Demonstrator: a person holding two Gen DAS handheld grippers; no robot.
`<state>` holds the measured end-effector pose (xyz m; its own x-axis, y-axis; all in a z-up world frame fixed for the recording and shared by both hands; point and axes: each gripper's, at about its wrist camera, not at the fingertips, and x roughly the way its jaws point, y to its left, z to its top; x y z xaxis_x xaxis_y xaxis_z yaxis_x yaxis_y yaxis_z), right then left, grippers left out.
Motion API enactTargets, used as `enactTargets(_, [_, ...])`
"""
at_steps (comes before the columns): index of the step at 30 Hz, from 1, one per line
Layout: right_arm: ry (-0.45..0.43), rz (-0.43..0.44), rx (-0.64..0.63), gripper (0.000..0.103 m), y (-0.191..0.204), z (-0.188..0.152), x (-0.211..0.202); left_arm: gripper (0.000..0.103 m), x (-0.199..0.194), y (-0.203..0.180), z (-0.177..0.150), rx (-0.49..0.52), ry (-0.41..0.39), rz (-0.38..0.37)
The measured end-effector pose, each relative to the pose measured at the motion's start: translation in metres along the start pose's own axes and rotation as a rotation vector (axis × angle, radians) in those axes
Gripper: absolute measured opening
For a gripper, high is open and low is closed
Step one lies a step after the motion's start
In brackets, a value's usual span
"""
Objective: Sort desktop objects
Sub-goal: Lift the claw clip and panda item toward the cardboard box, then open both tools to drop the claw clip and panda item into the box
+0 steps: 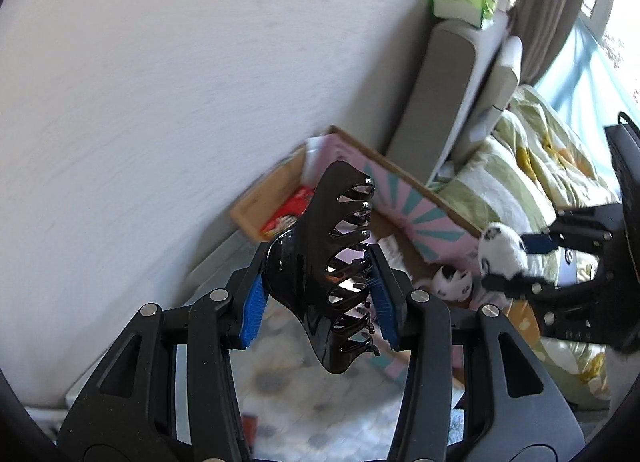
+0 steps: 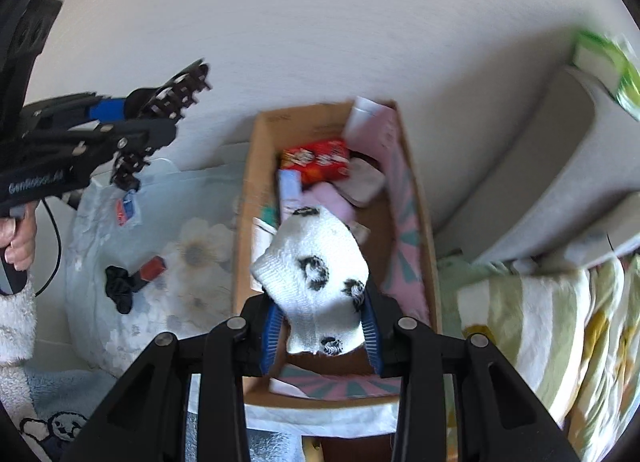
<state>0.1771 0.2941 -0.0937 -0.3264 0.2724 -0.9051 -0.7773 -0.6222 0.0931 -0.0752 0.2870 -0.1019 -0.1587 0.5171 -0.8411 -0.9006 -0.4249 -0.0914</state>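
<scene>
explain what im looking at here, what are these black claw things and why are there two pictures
There is no robot here. A person holds two hand-held grippers, one per hand, and each carries a wide-angle camera looking forward along its jaws, so you get one picture per gripper.

In the left wrist view, the left gripper has its blue-padded jaws shut on a black hair claw clip. In the right wrist view, the right gripper is shut on a white sock with black panda faces, held above an open cardboard box.

The box already holds a red packet and some pink items. Beside it, on a floral cushion, lie a black scrunchie and a small red object.
</scene>
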Motion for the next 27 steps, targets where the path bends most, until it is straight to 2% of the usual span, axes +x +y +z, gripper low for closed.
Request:
enactTargets(5, [0.026, 0.006, 0.05, 0.033, -0.025, -0.013, 0.012, 0.043, 0.046, -0.027, 0.021, 0.028, 0.046, -0.032])
enactTargets(9, [0.073, 0.017, 0.081, 0.033, -0.038, -0.023, 0.033, 0.043, 0.081, -0.044, 0.025, 0.075, 0.069, 0.019])
enactTargets(10, [0.085, 0.024, 0.086, 0.033, -0.039, -0.025, 0.037, 0.043, 0.088, -0.046, 0.025, 0.069, 0.084, 0.01])
enactTargets(27, [0.09, 0.063, 0.042, 0.033, -0.036, -0.016, 0.049, 0.043, 0.104, -0.041, 0.017, 0.049, 0.158, 0.036])
